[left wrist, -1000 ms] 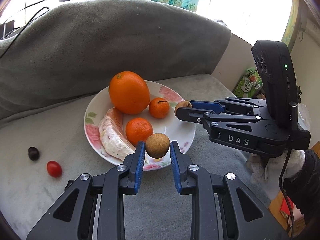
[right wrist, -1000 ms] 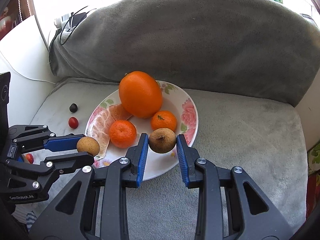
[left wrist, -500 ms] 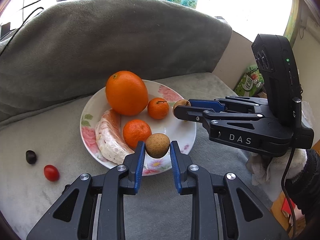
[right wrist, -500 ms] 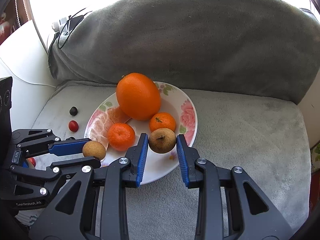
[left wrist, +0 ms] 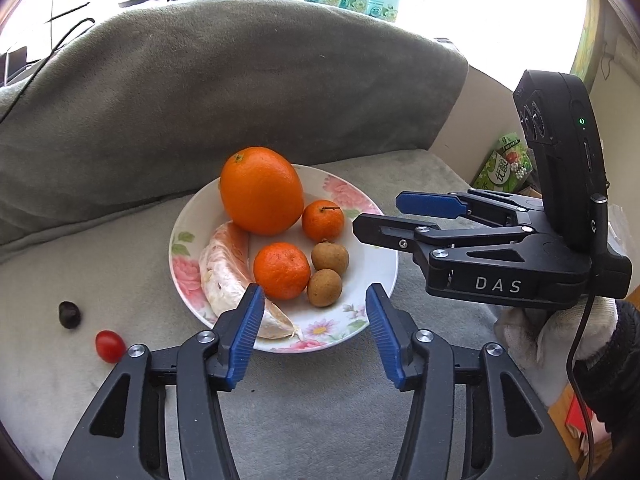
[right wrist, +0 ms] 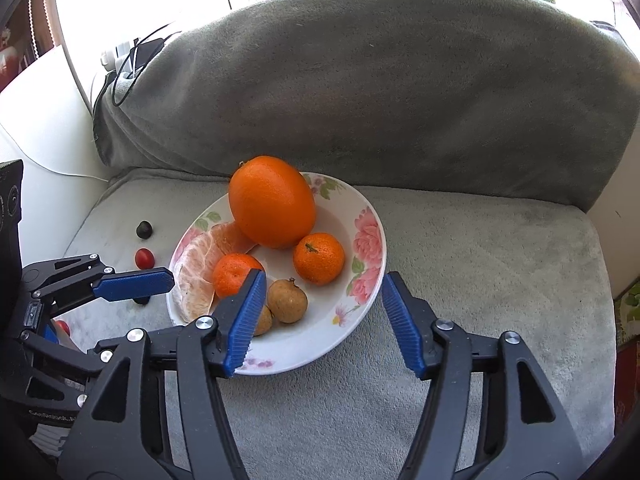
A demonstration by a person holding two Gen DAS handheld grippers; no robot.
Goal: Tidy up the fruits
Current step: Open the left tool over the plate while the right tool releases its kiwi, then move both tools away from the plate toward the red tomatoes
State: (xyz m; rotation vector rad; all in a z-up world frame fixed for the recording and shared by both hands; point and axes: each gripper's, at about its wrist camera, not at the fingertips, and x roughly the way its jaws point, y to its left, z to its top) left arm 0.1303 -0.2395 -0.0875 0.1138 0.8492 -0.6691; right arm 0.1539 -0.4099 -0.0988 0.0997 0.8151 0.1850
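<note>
A flowered plate (left wrist: 380, 276) on the grey seat holds a big orange (left wrist: 262, 190), two mandarins (left wrist: 322, 220) (left wrist: 281, 271), a peeled pomelo piece (left wrist: 224, 276) and two brown longans (left wrist: 330, 257) (left wrist: 324, 288) lying side by side. My left gripper (left wrist: 315, 296) hovers at the plate's near rim, its jaws opening, with the nearer longan lying free on the plate beyond them. My right gripper (right wrist: 324, 280) is also opening over the plate, and its pads touch neither longan (right wrist: 287, 300). In the left wrist view the right gripper (left wrist: 378, 213) reaches in from the right.
A cherry tomato (left wrist: 109, 345) and a dark small fruit (left wrist: 70, 314) lie on the seat left of the plate. A grey cushion back (left wrist: 240, 92) rises behind. A green packet (left wrist: 506, 164) stands at the right, and cables (right wrist: 132, 60) lie at the back left.
Both grippers were shut on a longan each and have opened. The two longans now lie together on the plate. Neither hand has shifted.
</note>
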